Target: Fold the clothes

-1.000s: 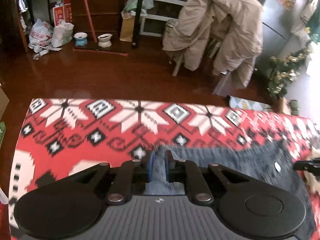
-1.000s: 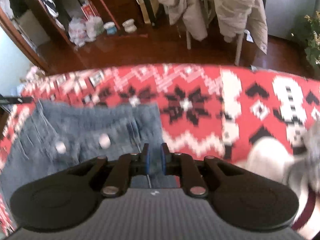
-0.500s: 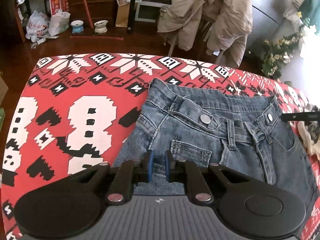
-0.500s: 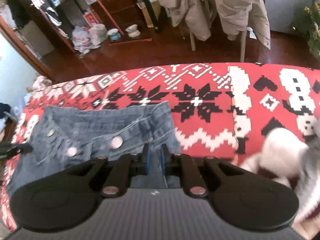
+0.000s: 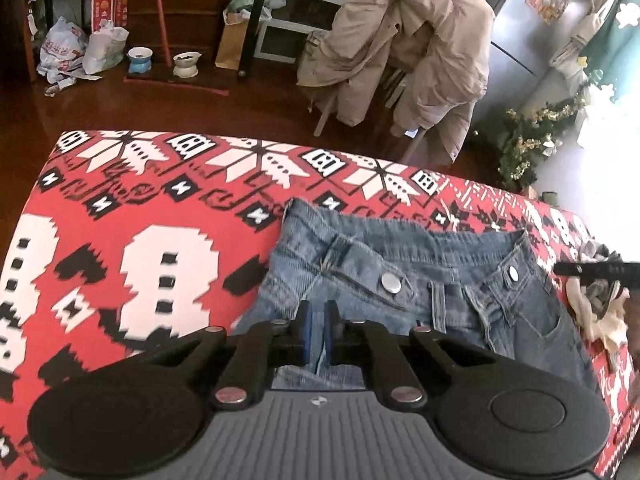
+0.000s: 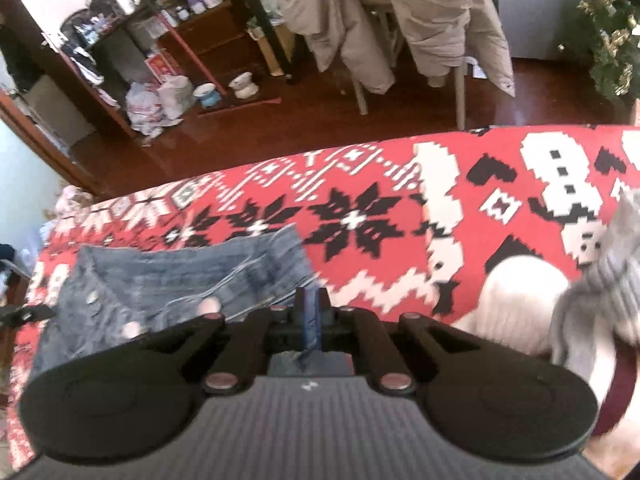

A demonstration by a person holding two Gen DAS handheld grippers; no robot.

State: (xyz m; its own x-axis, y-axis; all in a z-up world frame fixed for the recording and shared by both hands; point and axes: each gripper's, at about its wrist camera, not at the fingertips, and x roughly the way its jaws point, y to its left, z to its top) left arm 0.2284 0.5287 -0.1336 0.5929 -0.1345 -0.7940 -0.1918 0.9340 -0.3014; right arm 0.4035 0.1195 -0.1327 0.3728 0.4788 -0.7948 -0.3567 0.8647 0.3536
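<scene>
Blue denim jeans (image 5: 440,280) lie waistband-up on a red patterned blanket (image 5: 140,240), two metal buttons showing. My left gripper (image 5: 317,332) is at the jeans' left side; its jaws are closing with a fold of denim between the blue pads. In the right wrist view the jeans (image 6: 180,280) lie to the left, and my right gripper (image 6: 311,320) is at their right edge, its jaws closing on a thin strip of denim. The right gripper's black finger (image 5: 600,270) pokes in at the left wrist view's right edge.
A grey and white garment (image 6: 600,280) lies on the blanket (image 6: 380,220) right of the jeans. Beyond the blanket's far edge are dark wooden floor, a chair draped with a beige coat (image 5: 420,52), a small decorated tree (image 5: 532,148), shelves and floor bowls (image 5: 140,58).
In the left wrist view the jeans went from bunched at the pads to spread flat on the blanket, the waistband now lying nearer. Both pairs of pads stand closer together. The right wrist view tilted slightly.
</scene>
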